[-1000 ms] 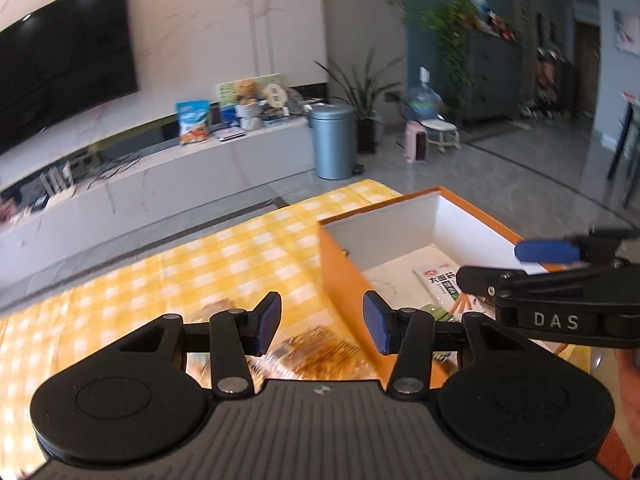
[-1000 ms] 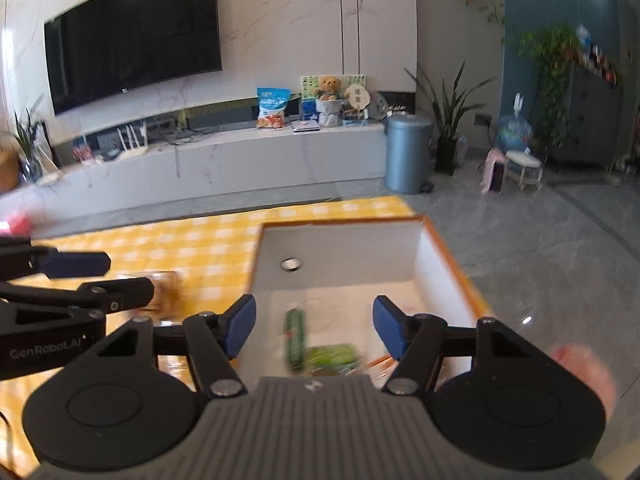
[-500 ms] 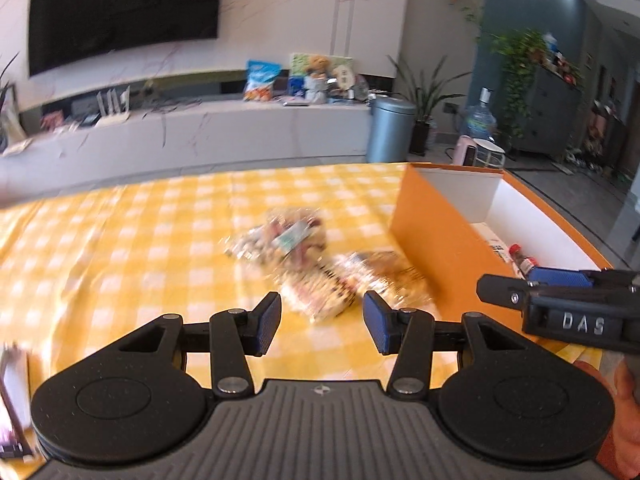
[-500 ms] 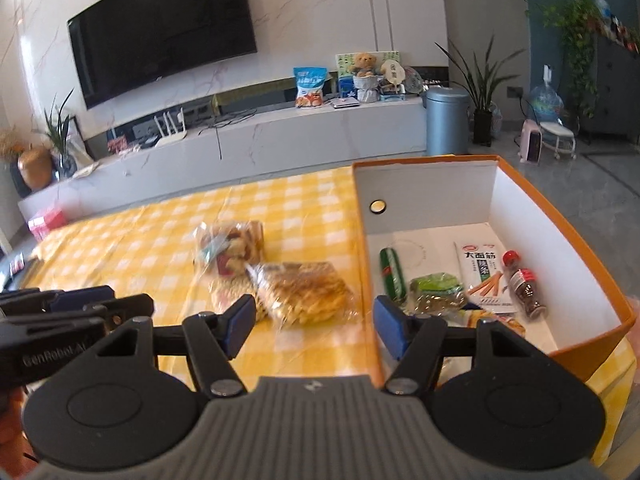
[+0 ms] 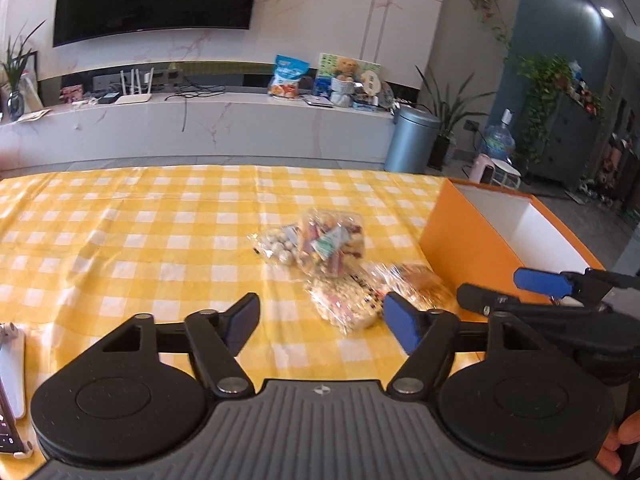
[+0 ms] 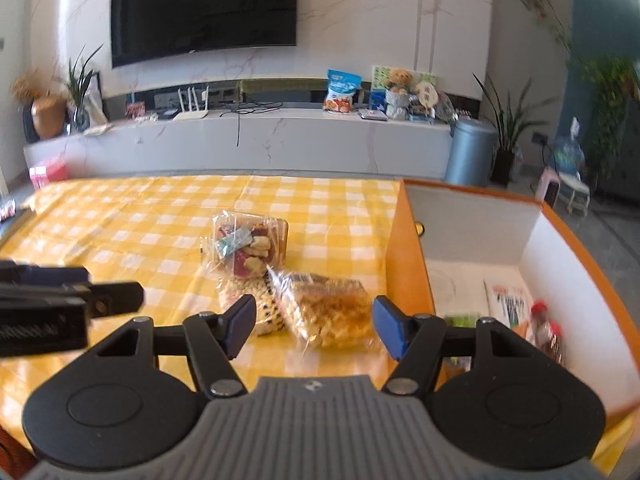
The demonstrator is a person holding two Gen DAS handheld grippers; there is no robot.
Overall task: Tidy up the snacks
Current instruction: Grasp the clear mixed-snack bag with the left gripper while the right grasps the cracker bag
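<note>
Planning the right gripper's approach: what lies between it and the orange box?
Nothing but checked tablecloth, in the right wrist view; the right gripper frames a golden snack bag beside the orange box.

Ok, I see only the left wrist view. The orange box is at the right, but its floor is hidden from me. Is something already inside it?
Observer: Yes. In the right wrist view a small bottle with a red cap lies on the floor of the orange box, near its right wall.
Operator: Only this bottle?
Observer: No. A white packet with red print lies beside it, on its left.
Operator: And the right tool, does it hold something?
Observer: No. The right tool is open and empty; the bag of golden snacks lies on the yellow checked cloth just ahead of it.
</note>
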